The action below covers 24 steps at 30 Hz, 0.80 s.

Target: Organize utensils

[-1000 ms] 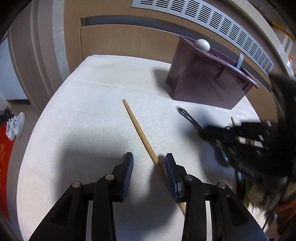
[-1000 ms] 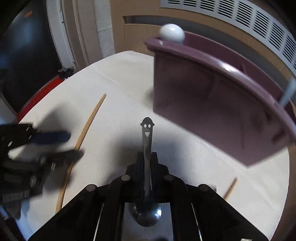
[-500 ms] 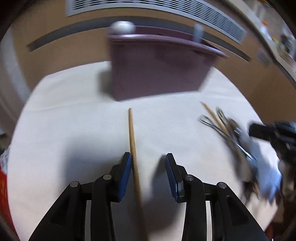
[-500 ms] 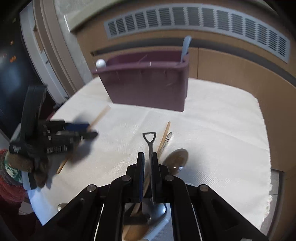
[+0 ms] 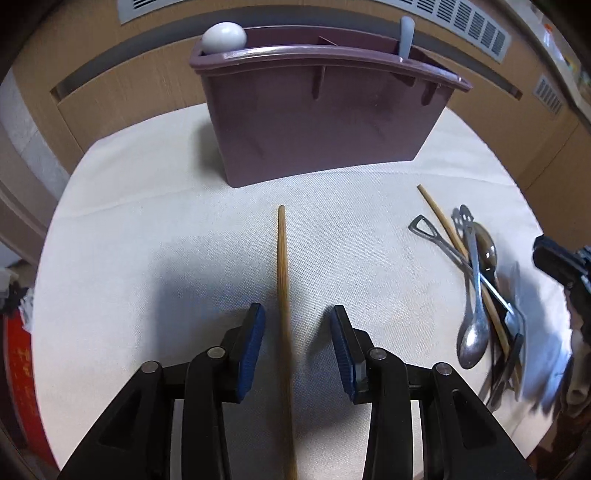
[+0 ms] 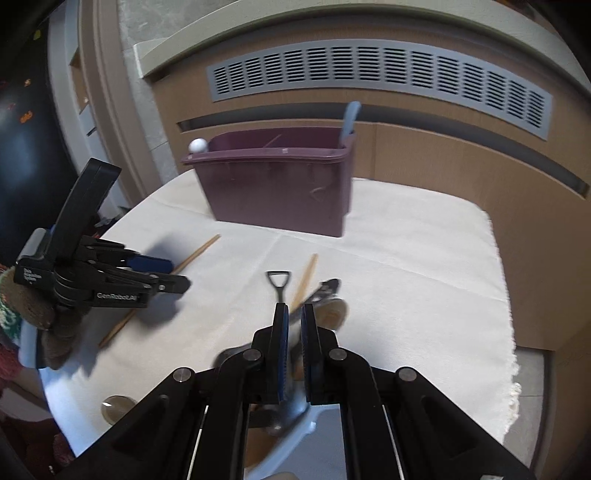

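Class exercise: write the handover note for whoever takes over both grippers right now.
Left gripper: open, jaws just been closing around a wooden chopstick lying flat, not pinched.
Right gripper: jaws nearly together over the utensil pile; grip unclear in the blur.
Done: a white spoon and a grey handle stand in the purple caddy.
Left: this chopstick, then the pile.

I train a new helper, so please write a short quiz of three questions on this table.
1. True or false: the chopstick between the left gripper's jaws stands in the purple caddy.
2. In the left wrist view, the metal utensil pile lies: A left of that chopstick, B right of it, C inside the caddy.
3. How many wooden chopsticks lie on the cloth?
Key: 1 false, it lies on the cloth, the open jaws having just been closing around it; 2 B; 3 two.
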Tool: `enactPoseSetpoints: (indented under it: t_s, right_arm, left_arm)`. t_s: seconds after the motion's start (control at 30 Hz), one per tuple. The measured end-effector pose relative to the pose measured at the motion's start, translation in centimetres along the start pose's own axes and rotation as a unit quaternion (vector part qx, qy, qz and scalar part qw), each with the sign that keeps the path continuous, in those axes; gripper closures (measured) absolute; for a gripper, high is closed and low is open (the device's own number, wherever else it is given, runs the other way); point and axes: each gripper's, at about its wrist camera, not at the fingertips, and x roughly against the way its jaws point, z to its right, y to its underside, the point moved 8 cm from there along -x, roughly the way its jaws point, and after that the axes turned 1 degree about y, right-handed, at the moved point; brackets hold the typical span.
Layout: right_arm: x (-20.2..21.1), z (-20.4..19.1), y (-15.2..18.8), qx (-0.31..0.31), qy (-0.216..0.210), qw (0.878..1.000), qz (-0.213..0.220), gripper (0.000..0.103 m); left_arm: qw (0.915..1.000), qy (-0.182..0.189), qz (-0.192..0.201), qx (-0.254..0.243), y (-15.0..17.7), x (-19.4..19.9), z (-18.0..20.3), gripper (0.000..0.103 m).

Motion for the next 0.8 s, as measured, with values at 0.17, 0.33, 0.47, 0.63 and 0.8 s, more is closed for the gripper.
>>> enactPoseSetpoints:
  t_s: [0.17, 0.33, 0.47, 0.63, 0.8]
  right_arm:
    - [-0.4, 0.1, 0.7, -0.005, 0.019, 1.000, -0.019, 0.095]
    - [-2.3, -1.2, 1.6, -0.054, -0.025, 0.995, -0.075, 0.095]
    - [-4.0, -0.6, 1.2, -0.104, -0.010, 0.991, -0.087, 0.095]
    - [-5.3, -2.4, 0.3, -0.031, -0.014, 0.994, -0.104, 0.095]
    - [-5.2, -1.8, -0.4, -0.007, 0.024, 0.993, -0.119, 0.095]
  left_arm:
    - [0.9990, 0.014, 0.039, 0.016, -0.2, 0.6, 0.2, 0.098]
    - [0.9841, 0.043, 0.152, 0.081, -0.5, 5.6, -1.2, 0.098]
    - [0.9698, 0.050, 0.215, 0.104, 0.0, 8.8, -2.5, 0.098]
    - [0.9609, 0.066, 0.244, 0.114, 0.6, 11.0, -4.1, 0.098]
    - [0.9583, 0.082, 0.240, 0.132, 1.5, 11.1, -5.1, 0.098]
